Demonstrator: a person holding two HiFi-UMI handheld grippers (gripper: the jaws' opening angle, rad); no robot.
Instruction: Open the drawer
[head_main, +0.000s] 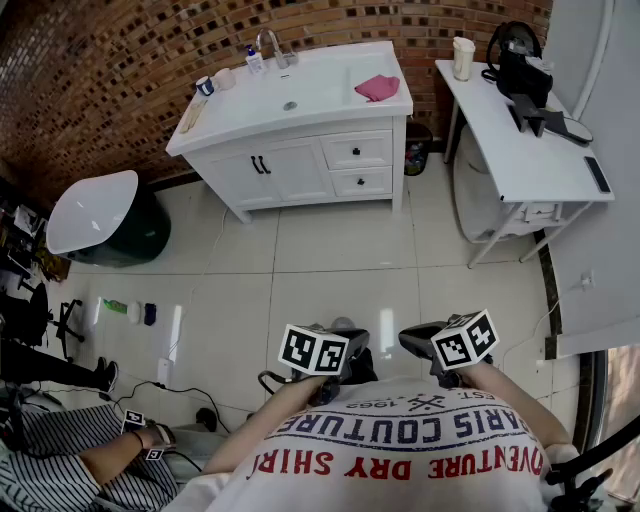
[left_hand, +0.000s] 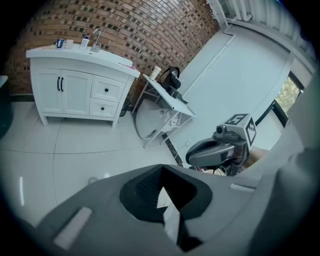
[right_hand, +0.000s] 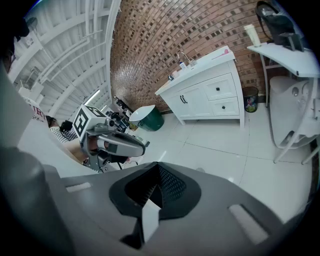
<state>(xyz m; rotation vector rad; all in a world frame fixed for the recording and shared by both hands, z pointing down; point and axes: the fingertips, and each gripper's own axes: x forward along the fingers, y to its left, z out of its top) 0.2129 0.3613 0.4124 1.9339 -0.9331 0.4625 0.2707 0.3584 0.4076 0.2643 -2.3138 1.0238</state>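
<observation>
A white vanity (head_main: 300, 105) stands against the brick wall, far across the tiled floor. Its right side has an upper drawer (head_main: 357, 150) and a lower drawer (head_main: 362, 182), both closed, each with a dark knob. They also show as the upper drawer (left_hand: 106, 90) in the left gripper view and the upper drawer (right_hand: 218, 89) in the right gripper view. My left gripper (head_main: 343, 338) and right gripper (head_main: 420, 341) are held close to the body, side by side, well short of the vanity. The left gripper (left_hand: 164, 202) and right gripper (right_hand: 152, 200) both have their jaws together on nothing.
A white table (head_main: 520, 140) with a black device stands at the right. A dark green bin with a white lid (head_main: 95, 215) sits left of the vanity. A pink cloth (head_main: 377, 87) lies on the counter. A person in striped clothes (head_main: 60, 450) sits at lower left.
</observation>
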